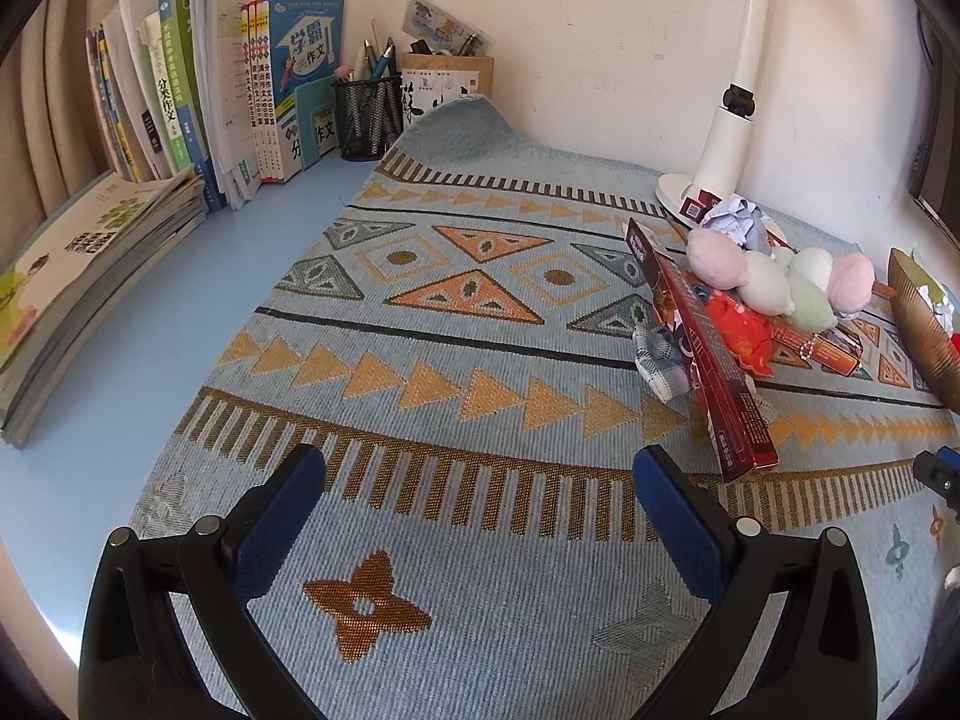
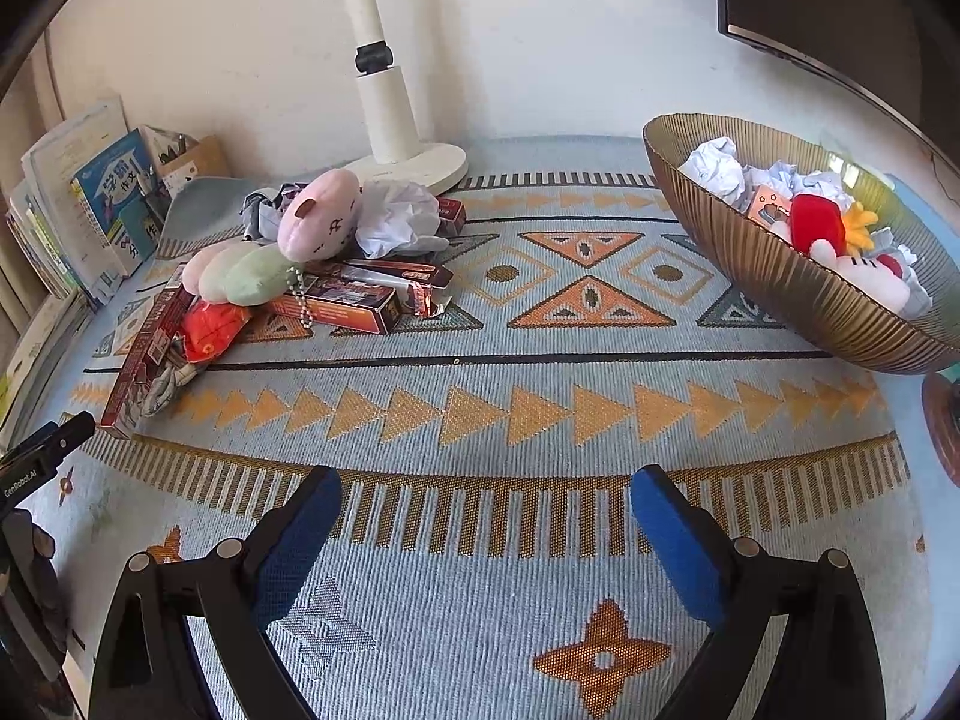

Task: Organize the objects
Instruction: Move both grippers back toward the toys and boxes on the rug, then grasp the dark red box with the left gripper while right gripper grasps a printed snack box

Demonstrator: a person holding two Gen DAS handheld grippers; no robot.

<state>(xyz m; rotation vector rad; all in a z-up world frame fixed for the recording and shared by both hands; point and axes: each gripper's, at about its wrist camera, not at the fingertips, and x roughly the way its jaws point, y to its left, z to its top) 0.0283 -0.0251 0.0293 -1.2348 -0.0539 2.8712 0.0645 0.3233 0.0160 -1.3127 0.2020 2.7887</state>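
Observation:
A heap lies on the patterned mat: a pastel plush skewer (image 1: 774,285) (image 2: 240,276), a pink plush (image 2: 321,222), a red plush (image 1: 741,330) (image 2: 210,327), dark red boxes (image 1: 705,354) (image 2: 342,303) and crumpled paper (image 1: 735,222) (image 2: 399,219). A ribbed gold bowl (image 2: 774,276) at the right holds crumpled paper, a red plush and a white plush; its edge shows in the left wrist view (image 1: 921,324). My left gripper (image 1: 480,480) is open and empty above the mat, left of the heap. My right gripper (image 2: 486,498) is open and empty, between heap and bowl.
A white lamp (image 1: 729,120) (image 2: 390,114) stands behind the heap. Upright books (image 1: 258,84), a flat book stack (image 1: 90,276), a mesh pen cup (image 1: 366,117) and a wooden holder (image 1: 447,87) line the back left. A dark monitor (image 2: 828,0) is at the upper right.

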